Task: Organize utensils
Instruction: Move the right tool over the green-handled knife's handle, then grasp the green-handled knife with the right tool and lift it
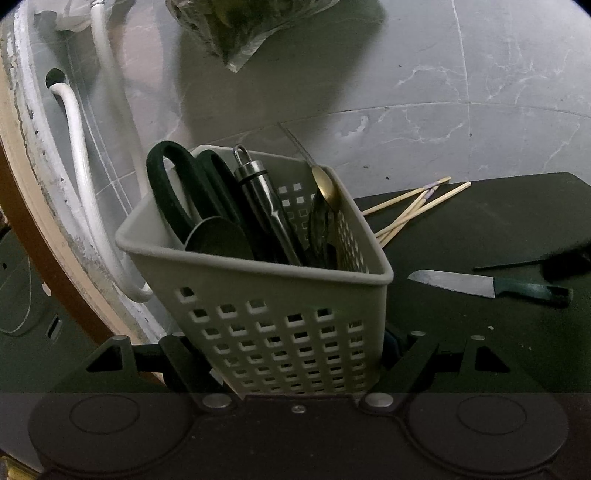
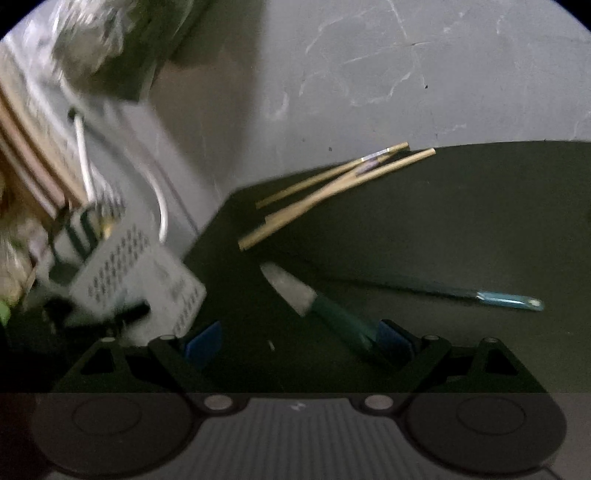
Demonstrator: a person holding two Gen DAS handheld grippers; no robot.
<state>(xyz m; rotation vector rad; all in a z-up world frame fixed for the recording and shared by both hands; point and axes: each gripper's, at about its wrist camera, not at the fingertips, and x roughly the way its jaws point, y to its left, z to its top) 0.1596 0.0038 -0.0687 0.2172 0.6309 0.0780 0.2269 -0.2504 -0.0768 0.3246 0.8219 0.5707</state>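
My left gripper (image 1: 295, 354) is shut on a grey perforated utensil basket (image 1: 280, 332), tilted, holding black-handled scissors (image 1: 177, 192), a steel tool (image 1: 262, 199) and spoons (image 1: 325, 206). On the dark mat lie wooden chopsticks (image 1: 413, 206) and a green-handled knife (image 1: 491, 284). In the right wrist view my right gripper (image 2: 299, 343) is open just above the mat, and the knife's handle (image 2: 343, 325) lies by its right finger. The chopsticks (image 2: 332, 188) lie beyond, the basket (image 2: 136, 280) is at the left, blurred, and a thin blue-ended utensil (image 2: 506, 299) is at the right.
White hoses (image 1: 77, 155) run along the wall at the left. A clear bag of greens (image 1: 240, 22) lies on the grey marble floor beyond the mat (image 1: 480, 229). A black brush-like item (image 1: 561, 262) lies at the mat's right.
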